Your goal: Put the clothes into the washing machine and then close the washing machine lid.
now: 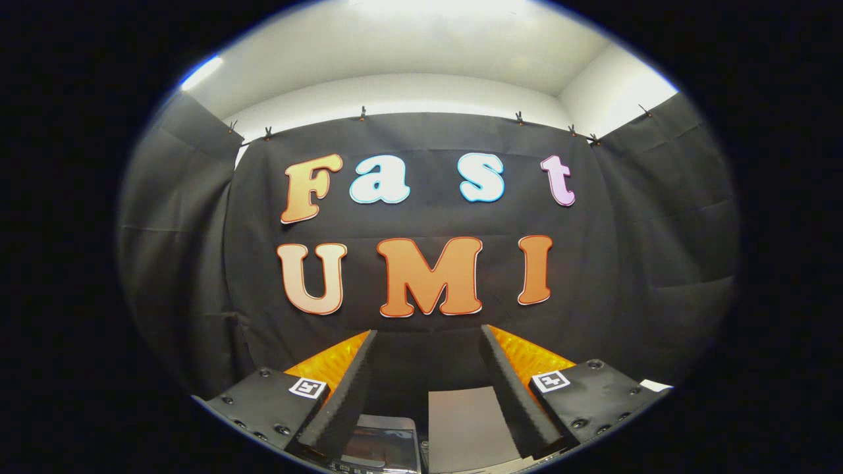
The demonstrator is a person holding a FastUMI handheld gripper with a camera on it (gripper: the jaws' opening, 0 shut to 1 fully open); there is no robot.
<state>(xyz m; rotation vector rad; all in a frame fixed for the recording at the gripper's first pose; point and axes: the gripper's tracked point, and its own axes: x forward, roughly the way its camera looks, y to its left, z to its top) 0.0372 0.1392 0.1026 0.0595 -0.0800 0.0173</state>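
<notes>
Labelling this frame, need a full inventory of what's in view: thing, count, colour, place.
cloth wall: one, black, hung all around the booth, beyond the fingers
clips: several, dark, along the cloth's top edge
room wall: white, above the cloth
ceiling light: one, white strip, high up beside the cloth's top corner
glossy panel: one, dark and reflective, low between the fingers; cannot tell what it is
flat panel: one, pale grey, next to the glossy one, between the fingers
gripper: one, fingers open, nothing between them, pointing at the cloth wall

Tool-mounted view, level toward booth wall (428, 329)
</notes>
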